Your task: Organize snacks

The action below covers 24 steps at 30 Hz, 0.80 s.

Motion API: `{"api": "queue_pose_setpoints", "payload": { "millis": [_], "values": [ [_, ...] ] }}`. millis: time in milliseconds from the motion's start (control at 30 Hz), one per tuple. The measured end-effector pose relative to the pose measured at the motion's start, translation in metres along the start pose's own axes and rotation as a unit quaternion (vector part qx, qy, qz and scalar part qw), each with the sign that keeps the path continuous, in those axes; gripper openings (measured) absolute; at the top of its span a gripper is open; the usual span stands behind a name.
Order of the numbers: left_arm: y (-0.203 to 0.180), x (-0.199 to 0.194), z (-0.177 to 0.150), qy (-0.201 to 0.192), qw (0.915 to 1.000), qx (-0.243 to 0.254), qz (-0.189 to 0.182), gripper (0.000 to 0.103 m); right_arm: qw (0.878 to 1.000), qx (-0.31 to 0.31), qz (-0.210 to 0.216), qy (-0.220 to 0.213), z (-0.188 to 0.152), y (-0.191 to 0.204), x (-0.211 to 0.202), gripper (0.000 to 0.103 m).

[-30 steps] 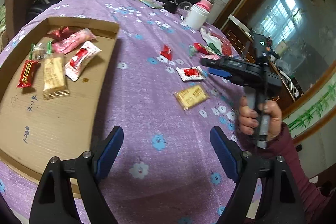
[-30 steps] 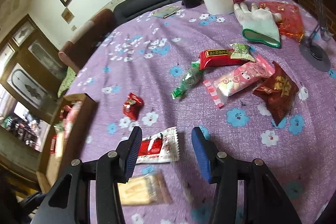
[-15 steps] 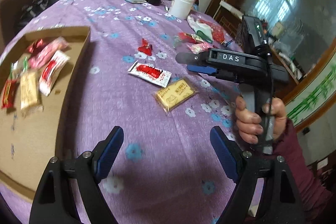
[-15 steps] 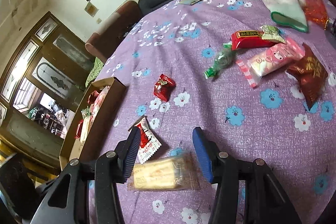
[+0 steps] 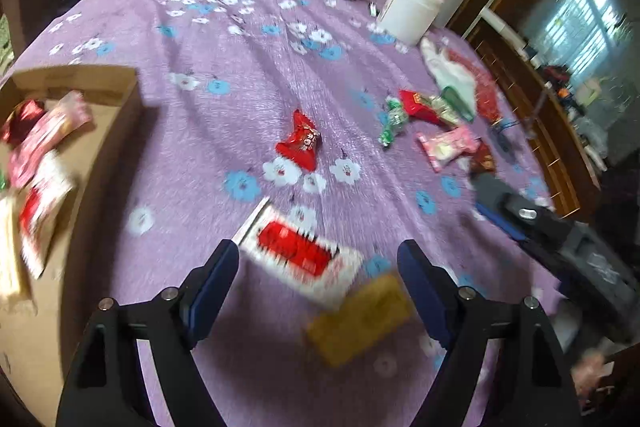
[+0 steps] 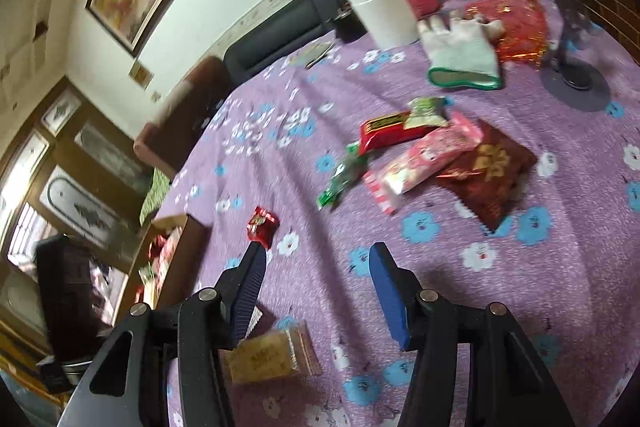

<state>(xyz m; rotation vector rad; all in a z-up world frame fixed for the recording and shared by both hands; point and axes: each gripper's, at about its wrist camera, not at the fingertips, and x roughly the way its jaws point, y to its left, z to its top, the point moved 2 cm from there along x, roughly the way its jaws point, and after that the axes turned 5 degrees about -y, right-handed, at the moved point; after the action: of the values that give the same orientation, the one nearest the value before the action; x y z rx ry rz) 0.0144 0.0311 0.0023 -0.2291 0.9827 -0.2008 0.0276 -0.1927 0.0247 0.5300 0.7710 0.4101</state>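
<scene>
several wrapped snacks already lie in the shallow brown cardboard tray off to the left gripper's left; many are still loose on the purple cloth. both grippers, including the right gripper, gape wide and empty. the red-and-white flat packet lies between the left fingers, its long axis running diagonally, upper-left to lower-right.

A: Your left gripper has its jaws spread wide, nothing between the blue pads. It's pitched down at the table.

B: And the right?

A: Your right gripper is spread too, pads bare, angled down. From the left wrist view its black body sits off to the right; your hand there is too blurred to read.
</scene>
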Motion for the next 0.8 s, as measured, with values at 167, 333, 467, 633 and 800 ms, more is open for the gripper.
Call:
{"api": "queue_pose_setpoints", "payload": {
  "millis": [167,333,467,633,800],
  "values": [
    [-0.026,0.02,-0.003,0.001,0.9954,0.084,0.046,0.028,1.0,0.016,0.001,-0.012,0.004,-0.006,-0.005,0.06],
    [-0.022,0.011,-0.011,0.003,0.994,0.103,0.036,0.028,1.0,0.0,-0.005,-0.006,0.0,0.0,-0.001,0.06],
    [-0.004,-0.005,-0.016,-0.004,0.9962,0.084,0.023,0.028,1.0,-0.022,-0.012,0.006,-0.007,0.009,0.005,0.06],
    [0.015,-0.038,-0.021,-0.029,0.9989,0.037,-0.008,0.028,0.999,-0.049,-0.019,0.008,-0.012,0.015,0.008,0.06],
    [0.041,-0.104,-0.038,-0.096,0.9952,0.013,-0.014,0.028,0.997,-0.069,-0.02,0.014,-0.017,0.018,0.013,0.06]
  ]
}}
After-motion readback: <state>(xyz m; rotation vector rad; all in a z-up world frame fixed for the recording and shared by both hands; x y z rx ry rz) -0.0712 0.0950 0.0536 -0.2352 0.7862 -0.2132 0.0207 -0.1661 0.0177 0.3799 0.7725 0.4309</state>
